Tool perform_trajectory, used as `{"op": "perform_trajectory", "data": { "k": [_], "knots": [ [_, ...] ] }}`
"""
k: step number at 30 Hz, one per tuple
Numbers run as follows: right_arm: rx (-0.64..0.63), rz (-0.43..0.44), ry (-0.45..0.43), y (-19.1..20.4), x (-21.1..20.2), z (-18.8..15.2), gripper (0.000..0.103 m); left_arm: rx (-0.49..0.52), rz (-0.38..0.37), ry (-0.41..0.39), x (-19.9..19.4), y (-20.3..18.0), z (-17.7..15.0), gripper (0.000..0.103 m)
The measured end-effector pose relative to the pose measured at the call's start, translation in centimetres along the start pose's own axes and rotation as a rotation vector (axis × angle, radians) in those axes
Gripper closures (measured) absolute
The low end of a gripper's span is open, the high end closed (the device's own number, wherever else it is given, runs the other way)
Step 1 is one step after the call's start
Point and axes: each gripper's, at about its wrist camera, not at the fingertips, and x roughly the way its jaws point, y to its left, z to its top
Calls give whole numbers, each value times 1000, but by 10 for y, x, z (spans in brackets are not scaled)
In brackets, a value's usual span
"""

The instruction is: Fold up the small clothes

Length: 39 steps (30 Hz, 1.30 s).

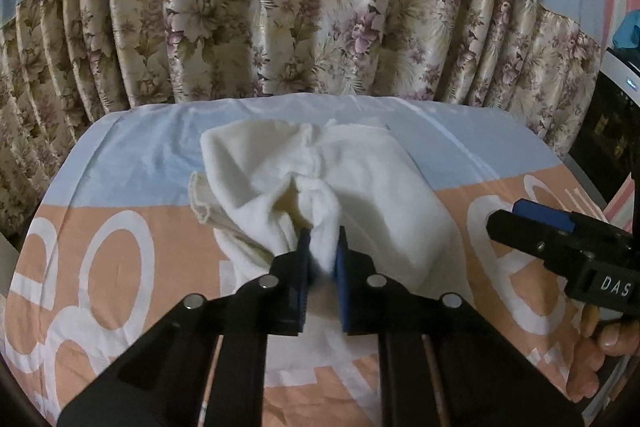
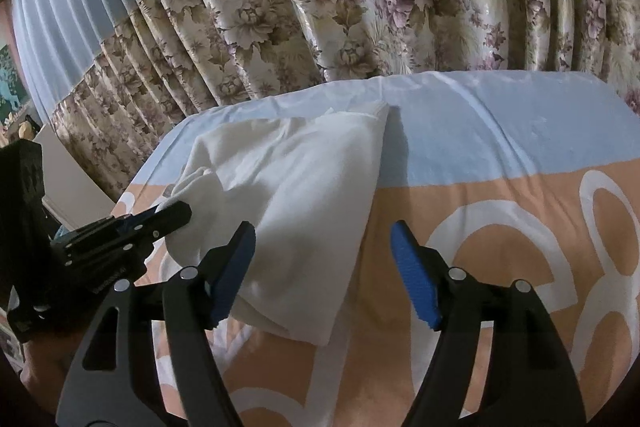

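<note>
A small white garment [image 1: 360, 179] lies rumpled on the bed sheet [image 1: 120, 155]. My left gripper [image 1: 323, 247] is shut on a bunched fold of the garment at its near edge and lifts it slightly. In the right wrist view the garment [image 2: 304, 187] lies left of centre. My right gripper [image 2: 324, 247] is open and empty, its left pad [image 2: 236, 267] by the garment's near right corner, its right pad [image 2: 412, 279] over bare sheet. The left gripper also shows in the right wrist view [image 2: 172, 219], and the right gripper at the right in the left wrist view [image 1: 532, 223].
The sheet [image 2: 500, 147] is pale blue at the back and orange with white rings in front. A floral curtain [image 1: 320, 7] hangs right behind the bed. A dark device with a small light [image 1: 616, 107] stands at the far right.
</note>
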Motion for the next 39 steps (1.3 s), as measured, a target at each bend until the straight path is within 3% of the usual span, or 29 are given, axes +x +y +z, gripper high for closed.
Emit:
{"op": "perform_trajectory", "data": {
  "k": [6,11,13,15,18,22,26,30,33,37,39],
  "knots": [
    [-6,13,8,4,0,-3,31,-169,53,-28,-22,32,-26,91],
    [-31,28,32,13,7,-9,30,-257,100,57,-15,50,-70,88],
    [-40,28,48,16,12,-13,30,-255,114,78,-12,49,-79,82],
    [-45,25,71,18,20,-18,30,-232,147,83,-12,46,-82,58],
    [-60,19,104,21,29,-24,30,-256,190,77,-21,56,-83,37],
    [-58,12,99,18,28,-28,29,-264,211,10,-54,62,-71,36],
    [-50,5,84,12,25,-23,26,-221,175,-84,-77,52,-32,23],
    [-39,-1,75,7,26,-18,25,-160,178,-121,-60,39,1,22],
    [-39,-5,73,6,26,-15,25,-108,235,-71,-21,37,12,22],
    [-51,-16,68,7,28,-9,21,-92,341,22,21,54,0,22],
    [-60,-25,68,7,32,-5,20,-98,390,38,31,67,-10,14]
  ]
}}
